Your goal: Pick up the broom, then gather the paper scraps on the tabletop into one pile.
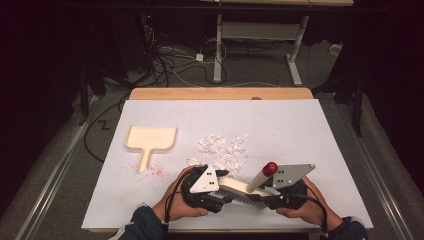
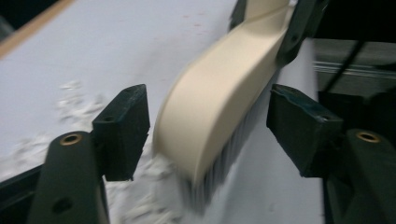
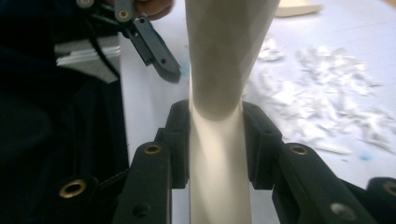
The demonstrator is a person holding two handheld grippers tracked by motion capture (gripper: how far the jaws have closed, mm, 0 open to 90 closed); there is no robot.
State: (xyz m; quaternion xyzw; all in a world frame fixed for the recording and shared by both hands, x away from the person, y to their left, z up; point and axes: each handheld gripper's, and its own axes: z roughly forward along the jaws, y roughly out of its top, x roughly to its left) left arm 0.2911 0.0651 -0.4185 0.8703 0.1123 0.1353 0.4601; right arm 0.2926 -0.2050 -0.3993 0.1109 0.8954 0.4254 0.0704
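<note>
Two grippers are meeting at a cream brush (image 1: 239,186) near the desk's (image 1: 280,130) front edge. The right gripper (image 3: 217,140) is clamping its handle; the left gripper (image 2: 210,126) is standing wide, unclamped around the head. Paper scraps (image 1: 222,150) are lying just beyond, dustpan (image 1: 150,140) farther left.

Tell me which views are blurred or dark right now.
Left gripper view: the brush is smeared by motion blur, its bristles soft. Right gripper view: the brush handle is close and slightly soft, the left side dark. High view: the table is lit, its surroundings black.
</note>
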